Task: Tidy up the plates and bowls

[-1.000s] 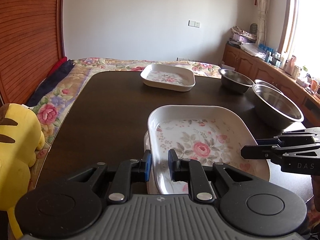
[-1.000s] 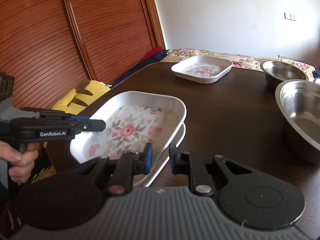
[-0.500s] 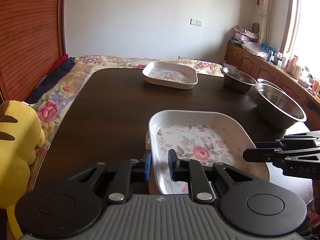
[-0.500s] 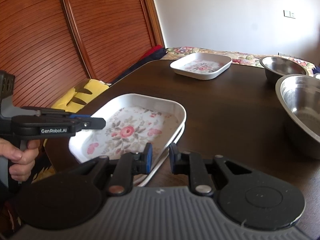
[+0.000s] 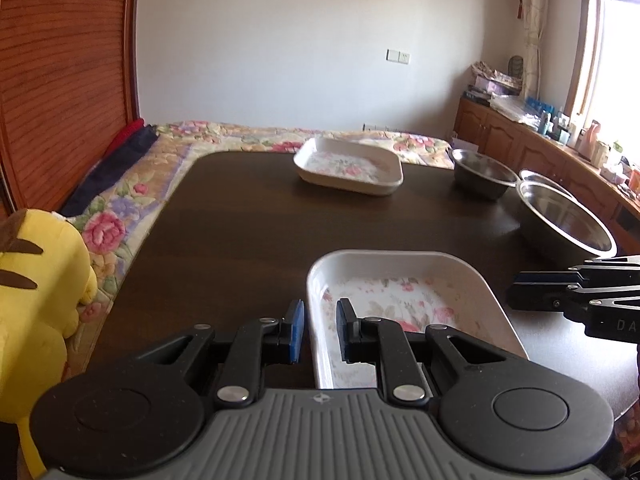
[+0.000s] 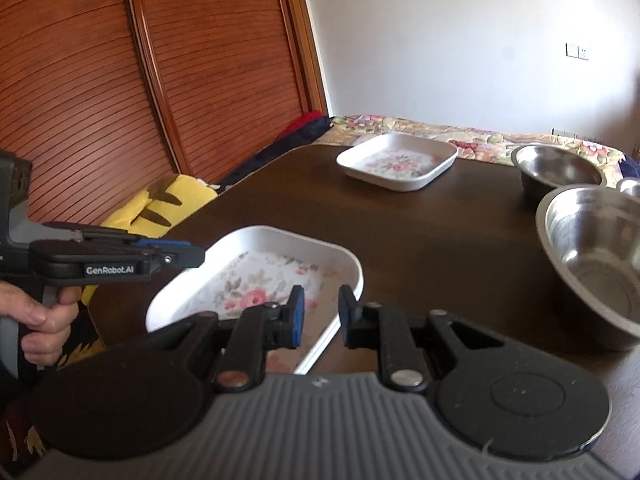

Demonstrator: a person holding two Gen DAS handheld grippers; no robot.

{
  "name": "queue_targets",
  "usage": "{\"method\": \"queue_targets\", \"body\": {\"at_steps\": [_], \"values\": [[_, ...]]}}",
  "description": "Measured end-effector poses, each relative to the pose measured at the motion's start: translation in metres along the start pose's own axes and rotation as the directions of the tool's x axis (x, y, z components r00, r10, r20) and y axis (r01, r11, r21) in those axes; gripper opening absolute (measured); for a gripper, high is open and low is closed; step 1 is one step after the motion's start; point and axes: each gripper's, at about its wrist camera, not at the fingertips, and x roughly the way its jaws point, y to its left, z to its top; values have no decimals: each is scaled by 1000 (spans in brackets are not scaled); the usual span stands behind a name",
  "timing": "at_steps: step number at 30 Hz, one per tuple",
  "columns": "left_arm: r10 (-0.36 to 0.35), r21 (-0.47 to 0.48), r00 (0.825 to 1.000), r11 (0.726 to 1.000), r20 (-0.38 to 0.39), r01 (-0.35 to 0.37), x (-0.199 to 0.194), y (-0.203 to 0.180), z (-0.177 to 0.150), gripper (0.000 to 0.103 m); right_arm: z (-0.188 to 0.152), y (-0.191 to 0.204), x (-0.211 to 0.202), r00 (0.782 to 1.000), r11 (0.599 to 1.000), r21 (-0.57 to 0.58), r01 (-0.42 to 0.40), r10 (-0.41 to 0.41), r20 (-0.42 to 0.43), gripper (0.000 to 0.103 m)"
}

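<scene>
From the left wrist camera, the left gripper (image 5: pixel 318 330) had its jaws spread a little, one on each side of the left rim of the near flowered dish (image 5: pixel 408 304); whether they touched the rim I cannot tell. That dish sat at the near edge of the dark tabletop (image 5: pixel 248 220). A second flowered dish (image 5: pixel 348 166) lay at the far edge, well apart from the first. A small steel bowl (image 5: pixel 482 178) and a large steel bowl (image 5: pixel 564 218) stood along the right side, close together. The right gripper (image 5: pixel 516 292) reached in from the right just beside the near dish. A yellow plush toy (image 5: pixel 36 304) sat at the left, off the tabletop.

From the right wrist camera, the right gripper (image 6: pixel 320 316) had its jaws spread over the near dish's right rim, one finger above the dish's inside and one outside it. The left gripper (image 6: pixel 200 256), held by a hand (image 6: pixel 44 320), hovered at the dish's left edge. The far dish (image 6: pixel 398 162) and both bowls stood beyond.
</scene>
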Motion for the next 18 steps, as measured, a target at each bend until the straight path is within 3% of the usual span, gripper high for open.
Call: {"method": "queue_targets", "body": {"at_steps": [9,18], "values": [[5,23,1000,1000,28,-6,1,2,17,32,18,-9,1,999,1000,-4,22,-21,35,21],[12,58,998,998,61,-15,15,5,56,33,60,-17,10,997,997,-59,50,-46,68,21]]}}
